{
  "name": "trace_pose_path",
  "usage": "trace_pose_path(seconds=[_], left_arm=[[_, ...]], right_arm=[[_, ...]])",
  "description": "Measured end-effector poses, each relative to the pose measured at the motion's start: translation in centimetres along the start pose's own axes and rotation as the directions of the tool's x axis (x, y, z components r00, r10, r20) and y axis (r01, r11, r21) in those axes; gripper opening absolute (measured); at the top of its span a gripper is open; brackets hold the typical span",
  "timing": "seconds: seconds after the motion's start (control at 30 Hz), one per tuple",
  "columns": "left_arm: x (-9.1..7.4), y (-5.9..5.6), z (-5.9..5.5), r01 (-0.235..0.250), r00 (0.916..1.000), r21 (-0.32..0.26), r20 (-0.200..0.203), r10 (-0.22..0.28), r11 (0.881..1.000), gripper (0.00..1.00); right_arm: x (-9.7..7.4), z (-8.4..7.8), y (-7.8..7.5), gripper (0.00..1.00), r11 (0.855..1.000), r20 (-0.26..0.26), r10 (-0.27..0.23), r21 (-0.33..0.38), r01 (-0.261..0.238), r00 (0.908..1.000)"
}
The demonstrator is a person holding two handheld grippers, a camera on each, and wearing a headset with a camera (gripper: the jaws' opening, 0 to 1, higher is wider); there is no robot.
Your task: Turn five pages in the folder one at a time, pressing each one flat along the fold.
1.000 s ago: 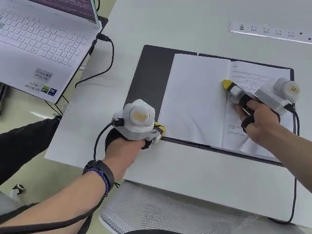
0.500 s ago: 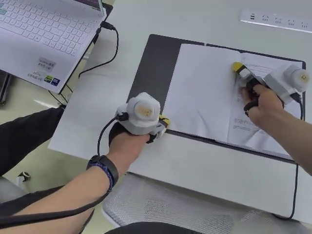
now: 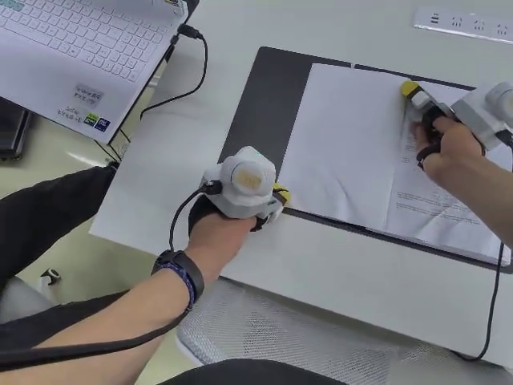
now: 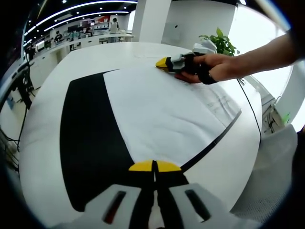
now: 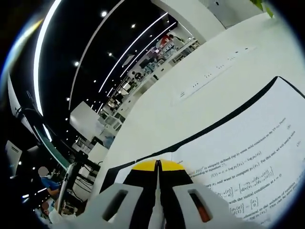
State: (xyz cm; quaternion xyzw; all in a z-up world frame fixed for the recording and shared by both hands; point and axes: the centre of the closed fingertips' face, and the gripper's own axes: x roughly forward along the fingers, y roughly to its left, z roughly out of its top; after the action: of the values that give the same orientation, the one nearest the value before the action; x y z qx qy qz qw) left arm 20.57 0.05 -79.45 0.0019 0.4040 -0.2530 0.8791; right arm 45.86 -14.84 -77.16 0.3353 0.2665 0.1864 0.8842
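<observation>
1. Well off to the left of the left gripper, we list an open white laptop with a black cable plugged into its side.
2. Left gripper, held in the person's left hand. We find its yellow-tipped jaws closed together with nothing between them. The tips are at the near edge of the folder, over its black inner cover.
3. The folder lies open on the white table, ahead of the left gripper. A blank sheet lies between the two grippers.
4. Right gripper, held in the right hand. We find its jaws closed together and holding nothing. The tips are at the fold, near the folder's far edge.
5. Printed page, just to the right of the right gripper.
6. Power strip, beyond the right gripper and apart from the folder.
</observation>
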Motion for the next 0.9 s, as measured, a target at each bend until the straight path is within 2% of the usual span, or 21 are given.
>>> trace_pose_path(seconds=[0.17,0.27,0.57,0.73,0.9], left_arm=[[0.0,0.0,0.0,-0.004,1.0,0.0,-0.001,0.004,1.0,0.0],[-0.1,-0.1,0.1,0.002,1.0,-0.006,-0.004,-0.002,1.0,0.0],[-0.1,0.0,0.0,0.01,0.9999,-0.011,0.001,-0.01,1.0,0.0],[-0.1,-0.1,0.1,0.014,0.9999,-0.008,-0.002,-0.014,1.0,0.0],[-0.2,-0.1,0.1,0.013,0.9999,-0.007,0.0,-0.013,1.0,0.0]], right_arm=[[1.0,0.3,-0.9,0.0,1.0,-0.006,0.006,0.013,-0.006,1.0],[0.9,0.1,-1.0,0.0,1.0,-0.01,0.018,-0.016,-0.019,0.9998],[-1.8,-2.4,0.8,0.0,0.993,-0.073,0.087,-0.073,-0.092,0.9935],[-2.7,-3.0,0.7,0.0,0.992,-0.077,0.106,-0.065,-0.111,0.9914],[-3.7,-3.9,0.9,0.0,0.988,-0.099,0.12,-0.089,-0.129,0.9878]])
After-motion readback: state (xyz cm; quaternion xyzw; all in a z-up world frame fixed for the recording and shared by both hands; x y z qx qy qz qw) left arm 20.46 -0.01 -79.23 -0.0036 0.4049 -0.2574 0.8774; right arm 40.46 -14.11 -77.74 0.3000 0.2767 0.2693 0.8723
